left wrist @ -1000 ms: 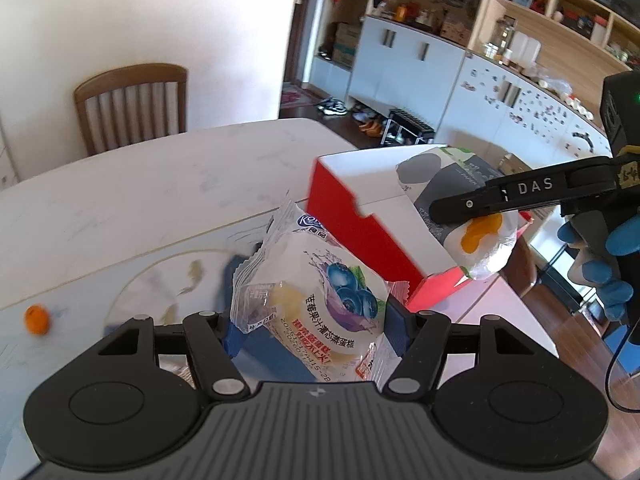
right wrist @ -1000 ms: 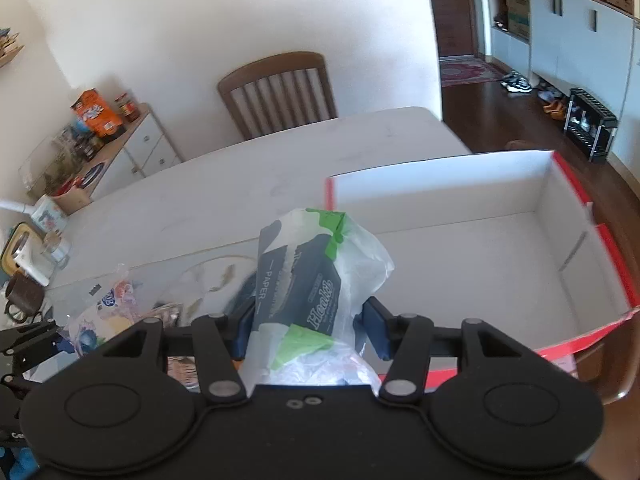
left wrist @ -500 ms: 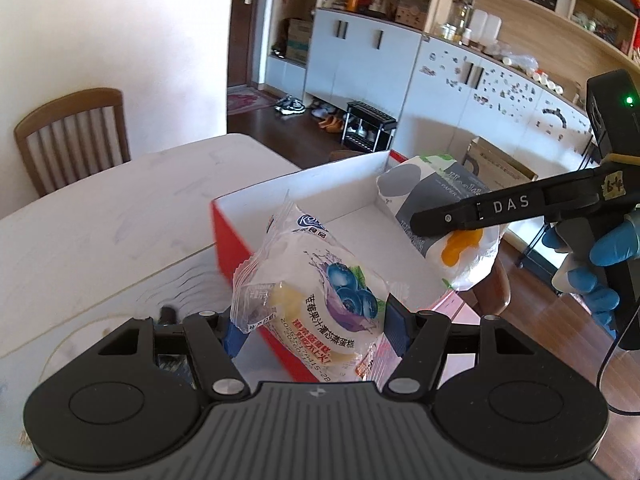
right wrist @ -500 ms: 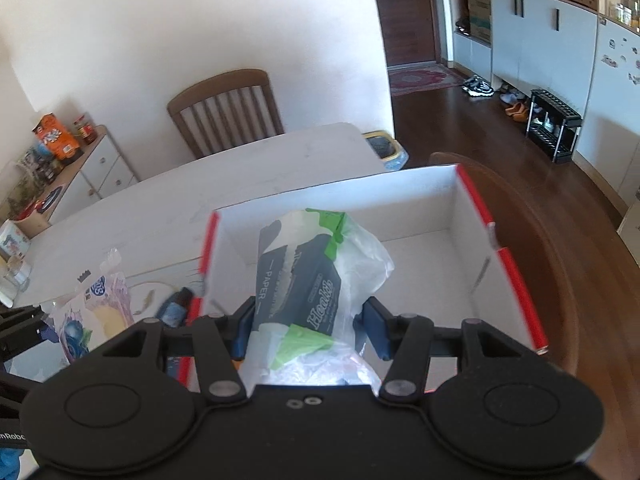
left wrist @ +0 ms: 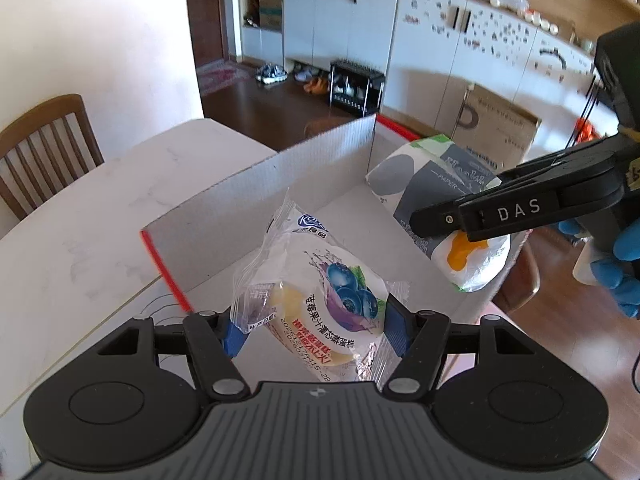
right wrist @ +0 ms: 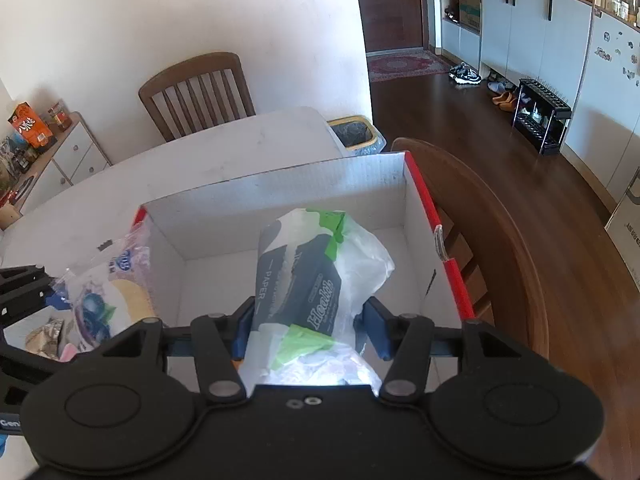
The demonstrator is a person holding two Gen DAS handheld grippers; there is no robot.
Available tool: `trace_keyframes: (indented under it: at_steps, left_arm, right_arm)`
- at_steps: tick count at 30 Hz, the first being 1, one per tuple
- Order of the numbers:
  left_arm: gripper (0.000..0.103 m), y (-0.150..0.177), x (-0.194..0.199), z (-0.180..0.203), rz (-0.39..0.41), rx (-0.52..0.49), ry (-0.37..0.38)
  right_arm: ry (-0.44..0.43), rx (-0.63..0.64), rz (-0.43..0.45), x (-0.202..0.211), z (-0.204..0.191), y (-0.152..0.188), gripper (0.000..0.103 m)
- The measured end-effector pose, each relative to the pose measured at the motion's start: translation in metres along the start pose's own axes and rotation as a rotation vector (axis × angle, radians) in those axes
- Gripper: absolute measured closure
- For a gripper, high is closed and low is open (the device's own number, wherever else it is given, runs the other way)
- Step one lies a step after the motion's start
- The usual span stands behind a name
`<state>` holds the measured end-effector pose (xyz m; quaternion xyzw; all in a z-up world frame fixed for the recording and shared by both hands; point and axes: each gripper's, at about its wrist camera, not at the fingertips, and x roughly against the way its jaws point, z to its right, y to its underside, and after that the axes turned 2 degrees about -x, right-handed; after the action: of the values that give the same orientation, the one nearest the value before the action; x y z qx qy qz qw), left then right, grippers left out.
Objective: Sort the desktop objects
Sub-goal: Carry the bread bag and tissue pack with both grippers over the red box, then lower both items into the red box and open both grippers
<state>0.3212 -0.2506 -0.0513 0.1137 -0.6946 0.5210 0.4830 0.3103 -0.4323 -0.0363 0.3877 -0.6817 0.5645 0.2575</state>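
Over the white cardboard box with red rims (left wrist: 280, 184), the left gripper (left wrist: 314, 326) is clamping a blueberry-print plastic snack packet (left wrist: 320, 304), the right gripper (right wrist: 310, 326) at two o'clock pinching a grey-green plastic tissue pack (right wrist: 316, 280); both should be lowering before letting go.

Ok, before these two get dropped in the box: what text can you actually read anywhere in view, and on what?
"DAS": white letters on the right gripper finger.
"PAPER": on the tissue pack the right gripper holds.
"Health": same tissue pack, script lettering, partly creased.
Blueberry snack packet in the left gripper: Chinese characters, a round blue logo and printed date digits, too small to read reliably.
Cardboard carton by the cabinets: print blurred.
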Motion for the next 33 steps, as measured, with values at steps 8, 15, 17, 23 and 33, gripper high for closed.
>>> trace_keyframes:
  at_steps: [8,15,17,23,33]
  left_arm:
    - [0.037,-0.014,-0.048,0.006,-0.142,-0.053,0.027]
    - [0.037,-0.018,-0.08,0.003,-0.264,-0.092,0.037]
    - [0.037,-0.019,-0.087,0.003,-0.295,-0.104,0.033]
    - [0.037,-0.021,-0.101,0.003,-0.375,-0.117,0.052]
    - [0.037,-0.014,-0.104,0.003,-0.407,-0.141,0.048]
  right_arm:
    - [-0.019,0.023,-0.07,-0.032,0.007,-0.008,0.048]
    - [-0.003,0.037,-0.152,-0.061,0.012,-0.01,0.048]
    - [0.001,0.044,-0.168,-0.066,0.012,-0.01,0.048]
    - [0.014,0.05,-0.21,-0.078,0.009,-0.009,0.048]
    - [0.02,0.052,-0.235,-0.083,0.007,-0.009,0.038]
